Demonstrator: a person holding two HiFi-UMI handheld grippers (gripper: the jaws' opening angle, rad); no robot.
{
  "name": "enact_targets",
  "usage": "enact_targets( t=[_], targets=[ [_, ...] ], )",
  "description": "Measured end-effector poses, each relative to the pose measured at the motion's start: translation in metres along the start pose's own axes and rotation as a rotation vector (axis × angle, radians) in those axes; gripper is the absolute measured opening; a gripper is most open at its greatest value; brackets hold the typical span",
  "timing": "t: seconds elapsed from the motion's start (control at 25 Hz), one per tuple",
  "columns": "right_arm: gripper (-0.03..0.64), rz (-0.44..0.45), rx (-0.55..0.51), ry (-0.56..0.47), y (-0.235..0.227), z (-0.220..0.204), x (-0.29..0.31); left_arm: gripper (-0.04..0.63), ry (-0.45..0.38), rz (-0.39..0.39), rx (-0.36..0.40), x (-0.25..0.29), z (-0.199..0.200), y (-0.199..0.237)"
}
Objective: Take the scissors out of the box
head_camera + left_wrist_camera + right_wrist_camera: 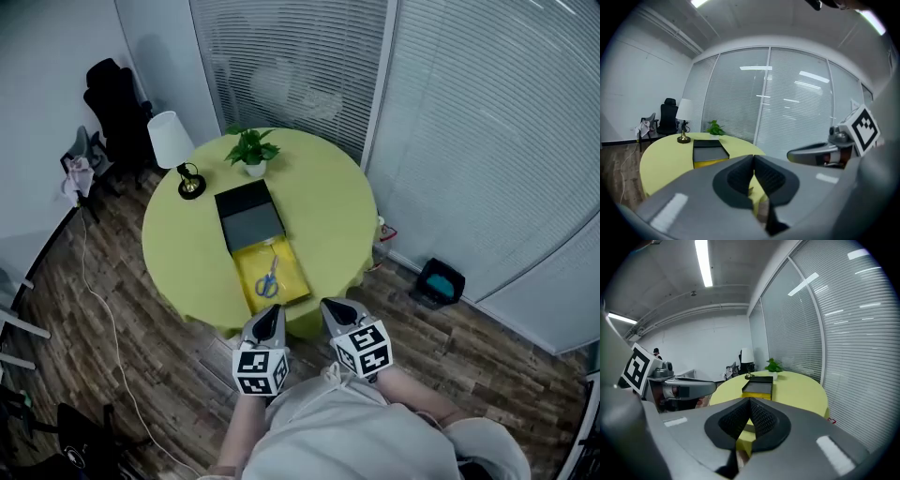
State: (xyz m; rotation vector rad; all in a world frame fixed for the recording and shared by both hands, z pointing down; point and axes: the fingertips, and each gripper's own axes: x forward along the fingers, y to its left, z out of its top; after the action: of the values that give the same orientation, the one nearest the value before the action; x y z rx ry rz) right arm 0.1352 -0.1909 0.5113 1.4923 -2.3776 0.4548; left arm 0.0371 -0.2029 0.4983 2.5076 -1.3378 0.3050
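Observation:
The scissors (268,279), blue-handled, lie in an open yellow box (286,255) at the near edge of a round yellow-green table (187,253). The box's dark lid (248,216) lies just behind the box. Both grippers hang off the table's near edge, short of the box. My left gripper (269,319) is shut and empty, and my right gripper (339,311) beside it is shut and empty too. In the left gripper view the closed jaws (753,161) point at the box (710,152). The right gripper view has its jaws (750,406) aimed at the box (758,387).
A white-shaded lamp (178,150) and a small potted plant (251,150) stand at the table's far side. Office chairs (112,103) sit at the left, a black bin (439,281) stands on the wooden floor at the right, and blinds-covered glass walls run behind.

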Motion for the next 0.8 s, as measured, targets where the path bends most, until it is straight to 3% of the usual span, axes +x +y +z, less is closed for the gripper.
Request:
enact_targets(
  t=[0.4,0.8],
  targets=[
    [0.0,0.102,0.031,0.065,-0.051,0.008,0.056,0.006,0.124,0.128,-0.036,0.067,-0.004,0.024],
    [0.0,0.116,0.02,0.129,-0.072,0.031,0.141,0.006,0.276,0.148,-0.109,0.124,-0.02,0.098]
  ],
)
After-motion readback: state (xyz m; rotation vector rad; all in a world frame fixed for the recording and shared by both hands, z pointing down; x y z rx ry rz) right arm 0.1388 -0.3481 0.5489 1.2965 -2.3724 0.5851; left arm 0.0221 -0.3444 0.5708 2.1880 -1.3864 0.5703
